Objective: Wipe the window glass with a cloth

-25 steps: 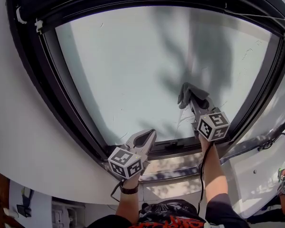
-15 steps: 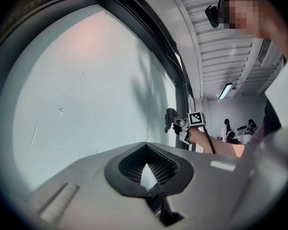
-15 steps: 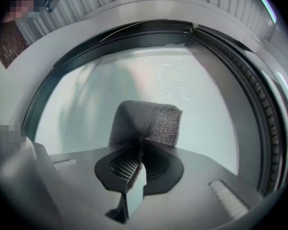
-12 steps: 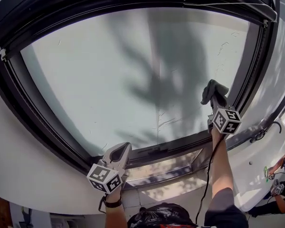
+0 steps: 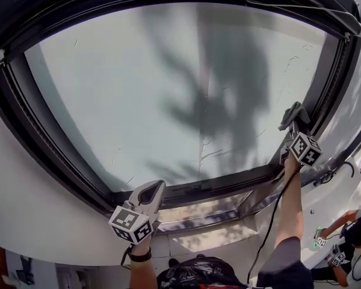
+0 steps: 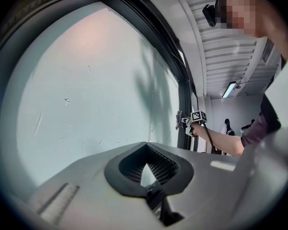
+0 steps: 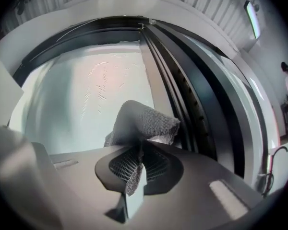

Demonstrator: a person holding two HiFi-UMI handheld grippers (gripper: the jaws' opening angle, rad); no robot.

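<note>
Sliding rightward since the earlier frames, the right gripper (image 5: 292, 125) has carried the cloth (image 5: 295, 112) from the lower middle of the glass (image 5: 168, 89) to its right edge, just beside the dark frame (image 5: 326, 83). In the right gripper view the jaws are clamped on a fold of the cloth, and the rest stands up as a loose bunch ahead of them against the pane. The left gripper (image 5: 149, 192) rests low at the bottom edge, on the frame and off the glass, with its jaws together and nothing between them. The pinch looks narrow, so the likeliest trouble here is the loose bunch catching on the frame and dragging free of the jaws. If the cloth folds back under pressure, the hard jaw tips could also meet the pane and mark it. Turning back too early would probably leave the strip along the right edge unwiped.
</note>
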